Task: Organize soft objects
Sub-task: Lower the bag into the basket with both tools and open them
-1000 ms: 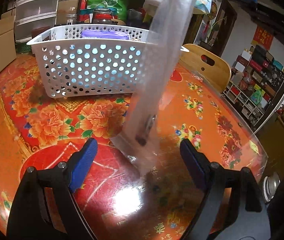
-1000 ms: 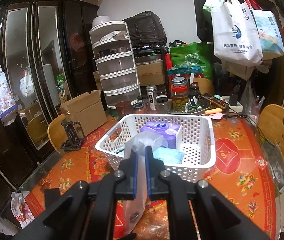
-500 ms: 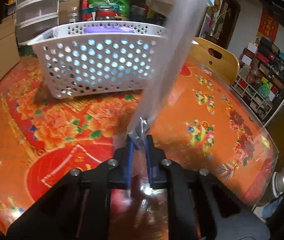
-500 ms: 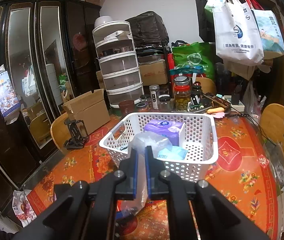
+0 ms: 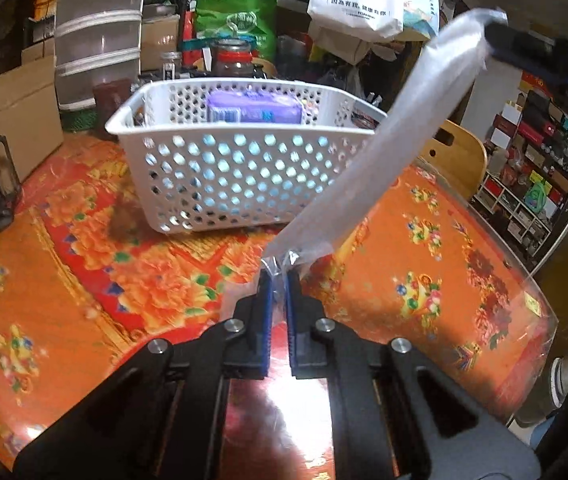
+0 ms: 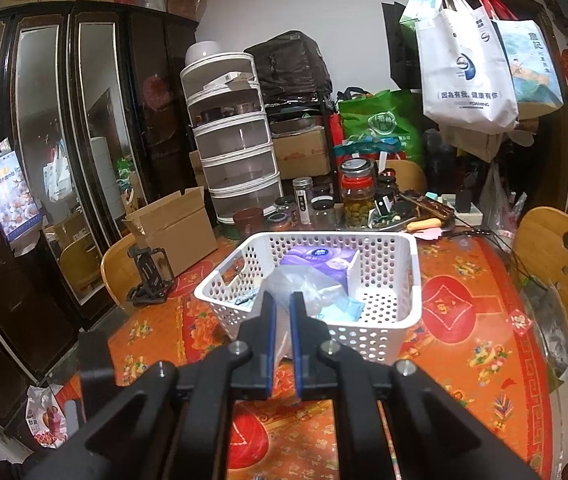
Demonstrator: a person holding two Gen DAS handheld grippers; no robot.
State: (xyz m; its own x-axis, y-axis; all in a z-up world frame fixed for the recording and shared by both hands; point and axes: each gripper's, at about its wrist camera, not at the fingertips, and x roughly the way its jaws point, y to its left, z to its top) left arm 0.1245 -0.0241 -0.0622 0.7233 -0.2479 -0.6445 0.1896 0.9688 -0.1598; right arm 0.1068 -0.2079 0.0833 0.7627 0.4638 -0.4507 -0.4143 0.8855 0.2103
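Note:
A long clear plastic bag (image 5: 387, 152) stretches taut between both grippers above the flowered table. My left gripper (image 5: 278, 276) is shut on its lower end, close above the tablecloth. The bag's upper end is pinched by my right gripper (image 5: 495, 38), seen at the top right of the left wrist view. In the right wrist view my right gripper (image 6: 282, 300) is shut on the crumpled bag top (image 6: 303, 286), just in front of the white perforated basket (image 6: 411, 280). That basket (image 5: 156, 160) holds a purple tissue pack (image 5: 254, 106) and light blue packets (image 6: 343, 310).
Jars (image 6: 357, 196), a stack of clear drawers (image 6: 236, 152) and a cardboard box (image 6: 176, 228) crowd the table's far side. A black phone stand (image 6: 150, 276) sits left of the basket. Wooden chairs (image 6: 563, 264) ring the table. Tote bags (image 6: 467, 64) hang above.
My left gripper went from wide open around the bag's lower end to shut on it, then lifted and drew the bag taut. The right gripper kept its hold and hardly moved.

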